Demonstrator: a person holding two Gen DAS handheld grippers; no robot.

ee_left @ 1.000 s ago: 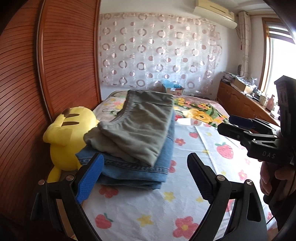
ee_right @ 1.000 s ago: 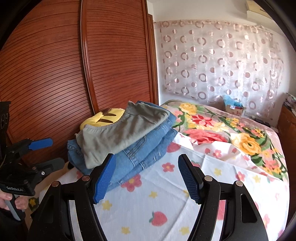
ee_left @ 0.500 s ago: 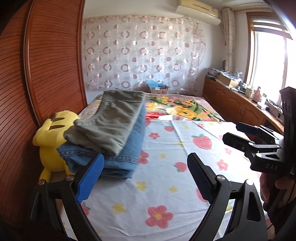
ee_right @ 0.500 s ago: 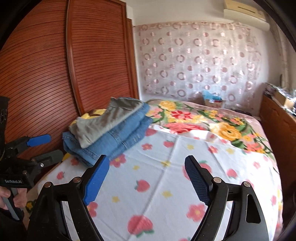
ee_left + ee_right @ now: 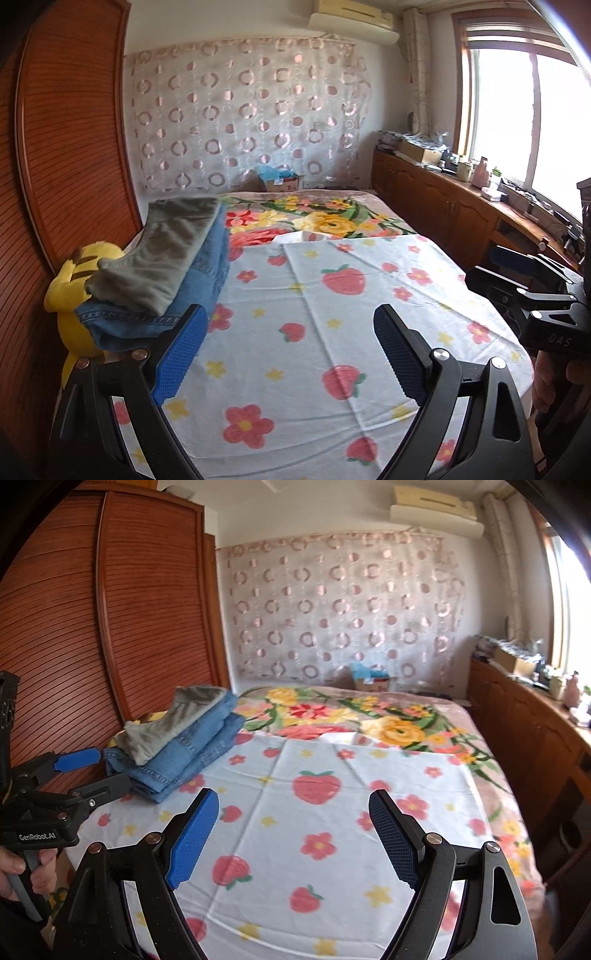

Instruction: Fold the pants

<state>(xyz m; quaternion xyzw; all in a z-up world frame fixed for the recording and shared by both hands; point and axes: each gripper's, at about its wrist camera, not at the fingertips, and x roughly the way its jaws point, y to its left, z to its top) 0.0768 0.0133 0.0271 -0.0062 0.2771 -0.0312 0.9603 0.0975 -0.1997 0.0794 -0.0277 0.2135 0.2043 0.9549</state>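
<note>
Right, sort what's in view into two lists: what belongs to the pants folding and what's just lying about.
Belongs to the job:
- grey-green pants, folded, on top of the stack
- blue jeans, folded, beneath them
- strawberry sheet, the working surface
- left gripper, open
- right gripper, open

Just lying about:
- yellow plush toy behind the stack
- cardboard box
- floral blanket

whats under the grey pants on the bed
Folded jeans lie directly under the grey pants, stacked on the strawberry sheet. A yellow plush sits behind the pile; how many jeans are stacked is unclear.
</note>
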